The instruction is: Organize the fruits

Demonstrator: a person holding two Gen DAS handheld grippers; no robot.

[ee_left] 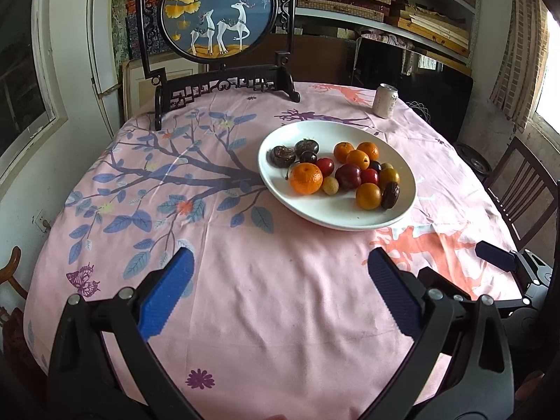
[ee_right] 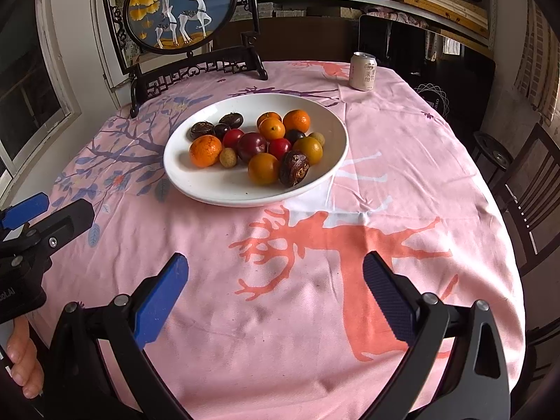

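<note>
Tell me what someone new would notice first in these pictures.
The white plate in the middle of the pink tablecloth, heaped with oranges, red plums and dark fruits. Behind it at the far edge stands a round deer screen, with a can off to the right. Both grippers, left and right, hang open and empty in front of the plate.

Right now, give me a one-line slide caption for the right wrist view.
Open right gripper hovers over the pink tablecloth, short of a white plate of mixed fruit.
</note>
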